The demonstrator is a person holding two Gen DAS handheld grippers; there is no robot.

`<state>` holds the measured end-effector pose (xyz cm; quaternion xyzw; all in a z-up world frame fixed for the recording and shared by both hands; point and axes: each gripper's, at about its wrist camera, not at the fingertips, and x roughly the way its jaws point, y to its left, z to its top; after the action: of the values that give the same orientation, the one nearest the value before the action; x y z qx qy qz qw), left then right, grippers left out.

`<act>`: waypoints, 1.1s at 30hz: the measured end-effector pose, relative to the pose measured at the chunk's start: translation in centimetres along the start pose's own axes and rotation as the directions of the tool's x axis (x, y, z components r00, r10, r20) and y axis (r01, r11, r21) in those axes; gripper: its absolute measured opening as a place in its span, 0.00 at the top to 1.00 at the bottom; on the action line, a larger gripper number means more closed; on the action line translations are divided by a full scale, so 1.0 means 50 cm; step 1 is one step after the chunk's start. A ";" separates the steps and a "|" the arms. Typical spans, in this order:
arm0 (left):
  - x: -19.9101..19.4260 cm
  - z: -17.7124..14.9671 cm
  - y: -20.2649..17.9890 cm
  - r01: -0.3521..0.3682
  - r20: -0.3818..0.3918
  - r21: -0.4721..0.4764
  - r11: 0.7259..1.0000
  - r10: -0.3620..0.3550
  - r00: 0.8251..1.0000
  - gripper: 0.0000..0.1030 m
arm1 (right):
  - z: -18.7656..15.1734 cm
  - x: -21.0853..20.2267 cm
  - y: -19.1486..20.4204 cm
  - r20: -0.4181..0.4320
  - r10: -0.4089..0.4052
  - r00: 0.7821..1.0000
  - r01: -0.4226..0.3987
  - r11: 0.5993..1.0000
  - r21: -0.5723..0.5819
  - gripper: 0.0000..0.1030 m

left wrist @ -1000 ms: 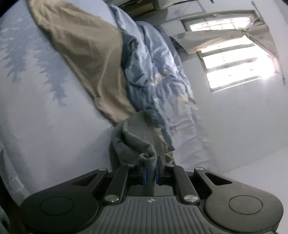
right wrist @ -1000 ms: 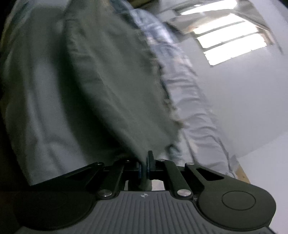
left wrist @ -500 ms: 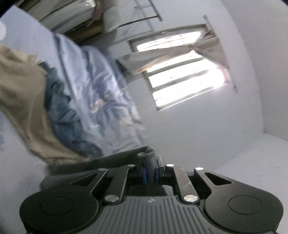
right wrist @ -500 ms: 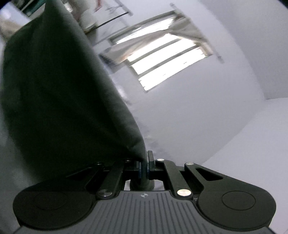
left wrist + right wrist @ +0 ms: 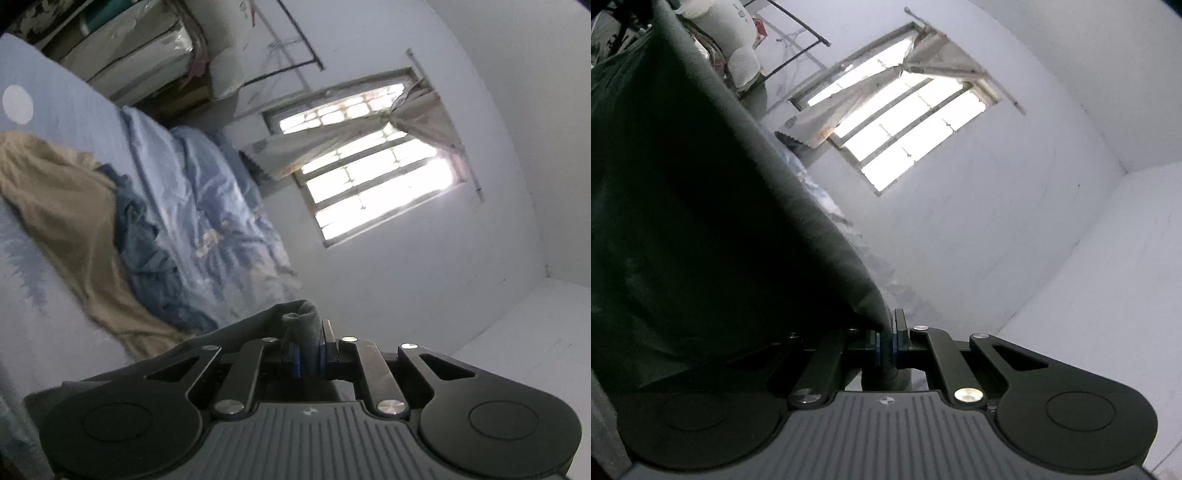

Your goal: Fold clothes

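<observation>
So the dark grey-green cloth garment [image 5: 701,221] is up in the air right now, pinched at two spots and hanging as a big sheet that fills the whole left side of the right wrist view, with a bunched corner of it poking up between the fingers in the left wrist view. It's off the bed, not lying on anything as far as I can see. What could go wrong imo: both grips are on tiny bits of fabric right at the edge, so if the cloth is heavier than it looks or gets tugged sideways, a corner could slide out and the whole thing flops back down crooked. Also it could come down onto the tan crumpled cloth [image 5: 70,221] and the blue rumpled garment [image 5: 147,251] lying on the pale blue bedsheet [image 5: 66,122] toward its far edge near the window wall, and get tangled with them. The left gripper [image 5: 309,349] is squeezed almost fully together on a wad of the grey-green fabric, blue pads either side of it. The right gripper [image 5: 886,343] is pressed together even tighter, clamping a thin fold that runs down through the jaws. Barred window [image 5: 369,177] straight ahead
</observation>
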<state>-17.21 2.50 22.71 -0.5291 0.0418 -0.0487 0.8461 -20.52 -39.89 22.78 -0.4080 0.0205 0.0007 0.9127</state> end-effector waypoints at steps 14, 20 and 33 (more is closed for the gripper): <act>0.252 0.011 0.092 -0.153 -0.071 0.063 0.986 0.158 0.985 0.94 | -0.050 0.256 0.051 -0.077 0.135 0.988 -0.139 0.989 -0.044 0.98; 0.421 -0.001 0.177 -0.254 -0.149 0.082 0.964 0.264 0.953 0.94 | -0.119 0.466 0.117 -0.219 0.262 0.940 -0.279 0.959 -0.048 0.98; 0.598 -0.016 0.337 -0.330 -0.178 0.177 0.927 0.360 0.916 0.88 | -0.212 0.711 0.171 -0.367 0.450 0.814 -0.413 0.893 0.178 0.87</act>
<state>12.98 5.37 6.62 -0.4434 0.2189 0.0440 0.8681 14.47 -42.65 8.00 -0.3425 0.2981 0.1236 0.8824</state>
